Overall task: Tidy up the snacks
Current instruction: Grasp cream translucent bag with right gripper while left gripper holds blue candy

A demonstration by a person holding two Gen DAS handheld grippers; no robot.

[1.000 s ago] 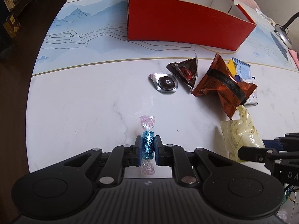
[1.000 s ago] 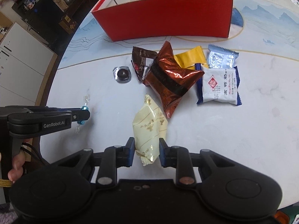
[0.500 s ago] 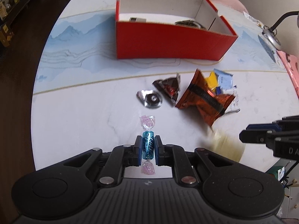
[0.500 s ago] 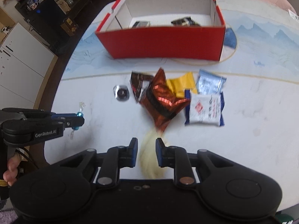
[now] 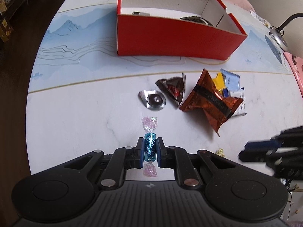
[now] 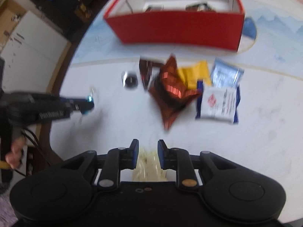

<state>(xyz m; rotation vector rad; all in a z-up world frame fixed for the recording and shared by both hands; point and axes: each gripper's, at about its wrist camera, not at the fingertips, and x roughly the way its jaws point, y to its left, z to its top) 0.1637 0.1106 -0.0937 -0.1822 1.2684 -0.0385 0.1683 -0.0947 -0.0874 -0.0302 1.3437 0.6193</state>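
My left gripper point(image 5: 150, 147) is shut on a blue foil candy point(image 5: 150, 146) with pink twisted ends and holds it above the table. It also shows in the right wrist view point(image 6: 89, 102). My right gripper point(image 6: 146, 149) is shut on a pale yellow packet point(image 6: 148, 165), lifted off the table; that view is blurred. The red box point(image 5: 176, 32) stands at the back and holds a few snacks. Loose on the table lie an orange foil bag point(image 5: 210, 102), a dark triangular packet point(image 5: 173, 89) and a silver round snack point(image 5: 154, 101).
A yellow packet point(image 6: 194, 73), a light blue packet point(image 6: 226, 73) and a white-and-blue packet point(image 6: 218, 104) lie right of the orange bag. A desk lamp point(image 5: 278, 36) stands at the far right. The table's edge point(image 5: 28, 102) curves round on the left.
Both grippers have risen and pulled back from the table with their snacks. The yellow packet has left the tabletop. The box's inside has come into view.
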